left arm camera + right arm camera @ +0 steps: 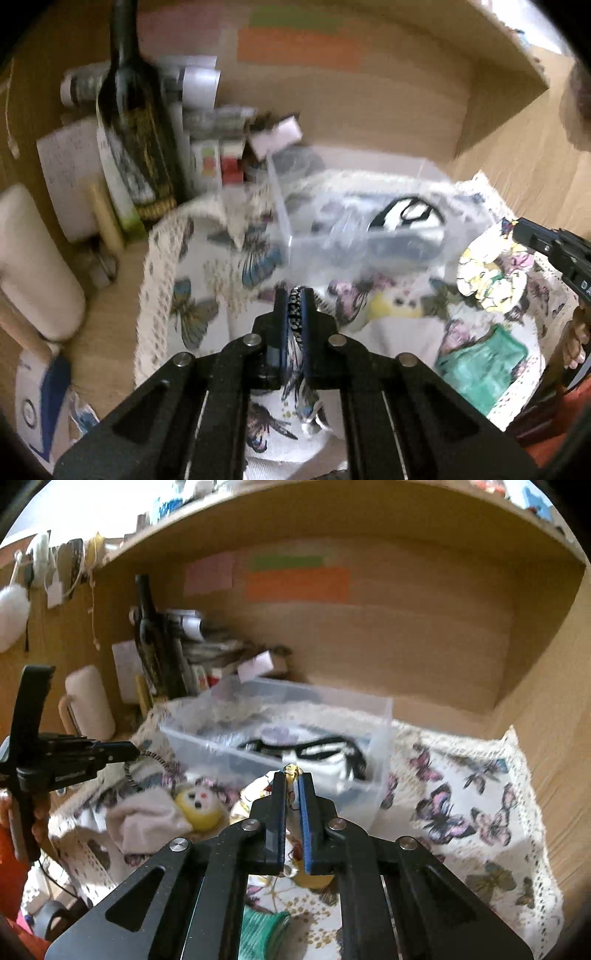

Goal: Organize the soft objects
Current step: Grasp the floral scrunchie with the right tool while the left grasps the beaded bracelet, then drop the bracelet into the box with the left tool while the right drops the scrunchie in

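Observation:
My left gripper (pixel 294 295) is shut on a thin black-and-white patterned hair band (pixel 295 310), which hangs down between the fingers above the butterfly cloth (pixel 207 295). The right wrist view shows that band (pixel 147 762) looping from the left gripper (pixel 135 752). My right gripper (pixel 292 775) is shut on a yellow floral scrunchie (pixel 255 794). In the left wrist view this scrunchie (pixel 487 280) hangs at the right gripper (pixel 517 227). A clear plastic box (pixel 369 746) with black-and-white soft items stands just beyond both grippers. A yellow face toy (pixel 199 805), a beige cloth (pixel 147 819) and a green scrunchie (pixel 262 930) lie on the cloth.
A dark bottle (pixel 136 122), small boxes (pixel 218 166) and a white roll (pixel 37 266) crowd the back left corner. Wooden shelf walls (pixel 406 646) close in the back and right. A person's hand (pixel 576 343) holds the right gripper's handle.

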The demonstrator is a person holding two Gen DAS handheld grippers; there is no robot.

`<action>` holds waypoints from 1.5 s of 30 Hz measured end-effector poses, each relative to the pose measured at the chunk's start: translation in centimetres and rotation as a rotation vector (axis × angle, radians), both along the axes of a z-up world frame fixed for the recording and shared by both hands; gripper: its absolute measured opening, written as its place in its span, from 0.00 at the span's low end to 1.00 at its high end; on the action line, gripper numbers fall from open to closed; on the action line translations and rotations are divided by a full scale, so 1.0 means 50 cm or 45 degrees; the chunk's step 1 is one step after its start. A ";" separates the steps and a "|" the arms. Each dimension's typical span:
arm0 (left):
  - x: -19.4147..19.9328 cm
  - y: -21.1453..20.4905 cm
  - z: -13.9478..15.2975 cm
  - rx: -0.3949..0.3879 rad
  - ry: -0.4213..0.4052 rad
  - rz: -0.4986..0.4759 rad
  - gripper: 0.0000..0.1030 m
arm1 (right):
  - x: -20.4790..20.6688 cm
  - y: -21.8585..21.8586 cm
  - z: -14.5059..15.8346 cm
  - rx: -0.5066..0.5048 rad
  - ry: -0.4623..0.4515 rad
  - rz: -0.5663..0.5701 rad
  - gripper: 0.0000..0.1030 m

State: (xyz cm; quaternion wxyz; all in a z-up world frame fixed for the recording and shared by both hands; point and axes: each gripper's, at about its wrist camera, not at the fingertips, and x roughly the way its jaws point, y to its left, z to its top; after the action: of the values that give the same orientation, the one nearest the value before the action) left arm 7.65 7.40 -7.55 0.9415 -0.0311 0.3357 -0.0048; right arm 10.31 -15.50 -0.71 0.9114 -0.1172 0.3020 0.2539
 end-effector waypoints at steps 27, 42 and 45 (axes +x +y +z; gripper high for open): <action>0.160 -0.020 0.052 -0.053 -0.108 -0.002 0.05 | 0.055 0.051 -0.130 -0.127 0.318 0.113 0.22; 0.179 -0.023 0.009 -0.055 0.014 -0.034 0.50 | 0.046 0.019 0.008 0.083 0.059 0.076 0.06; 0.155 -0.031 0.031 -0.019 -0.038 -0.026 0.70 | 0.060 0.022 0.036 0.094 -0.010 0.042 0.06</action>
State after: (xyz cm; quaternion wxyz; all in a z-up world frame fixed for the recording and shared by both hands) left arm 15.42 5.84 -6.02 0.9460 -0.0347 0.3220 -0.0173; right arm 13.33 -14.42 1.07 0.9120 -0.0893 0.2867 0.2795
